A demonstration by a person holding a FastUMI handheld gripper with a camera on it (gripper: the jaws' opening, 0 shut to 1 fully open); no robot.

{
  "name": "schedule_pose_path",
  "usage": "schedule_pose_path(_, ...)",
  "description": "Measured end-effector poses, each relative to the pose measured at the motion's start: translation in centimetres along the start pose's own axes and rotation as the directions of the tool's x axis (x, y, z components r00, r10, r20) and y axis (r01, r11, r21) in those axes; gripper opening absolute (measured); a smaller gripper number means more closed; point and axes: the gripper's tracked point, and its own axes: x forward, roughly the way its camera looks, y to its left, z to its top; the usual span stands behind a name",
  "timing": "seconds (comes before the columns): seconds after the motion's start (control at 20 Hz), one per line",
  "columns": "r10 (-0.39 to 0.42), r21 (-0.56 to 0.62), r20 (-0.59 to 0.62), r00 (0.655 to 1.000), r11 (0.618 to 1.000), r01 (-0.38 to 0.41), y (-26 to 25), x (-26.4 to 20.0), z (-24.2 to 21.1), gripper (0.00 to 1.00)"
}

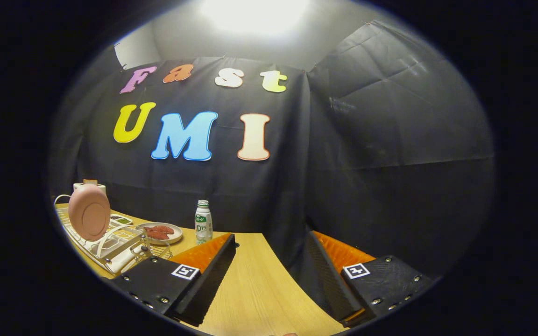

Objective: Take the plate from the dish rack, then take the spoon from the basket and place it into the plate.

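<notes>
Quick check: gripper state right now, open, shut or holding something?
Gripper: open, holding nothing; only bare light wooden table lies between its black fingers. The round pink plate stands in the white dish rack, untouched.

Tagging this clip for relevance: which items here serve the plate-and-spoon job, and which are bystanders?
Job: pink plate upright in the white dish rack; wire basket; open, empty gripper.
Bystanders: bottle; dish of red food; small tray.

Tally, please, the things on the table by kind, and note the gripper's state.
Plates: 2, pink plate in the rack, white plate with food
Bottles: 1
Racks: 1
Total: 4
Gripper: open, holding nothing.
</notes>
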Motion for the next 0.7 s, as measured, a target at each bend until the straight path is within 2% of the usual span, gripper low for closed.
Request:
schedule_pose_path(0.15,-0.015,-0.004,0.007,1.0,1.0,0.015,0.4,-3.9,3.0,0.96)
schedule_pose_path(0.3,0.019,-0.017,-0.004,1.0,1.0,-0.019,3.1,-7.3,5.2,0.96)
schedule_pose_path(0.5,0.112,-0.002,-0.042,0.993,0.994,-0.113,9.0,-10.3,7.1,0.96)
schedule_pose_path(0.7,0.233,0.051,-0.041,0.972,0.972,-0.23,15.9,-10.9,9.8,0.96)
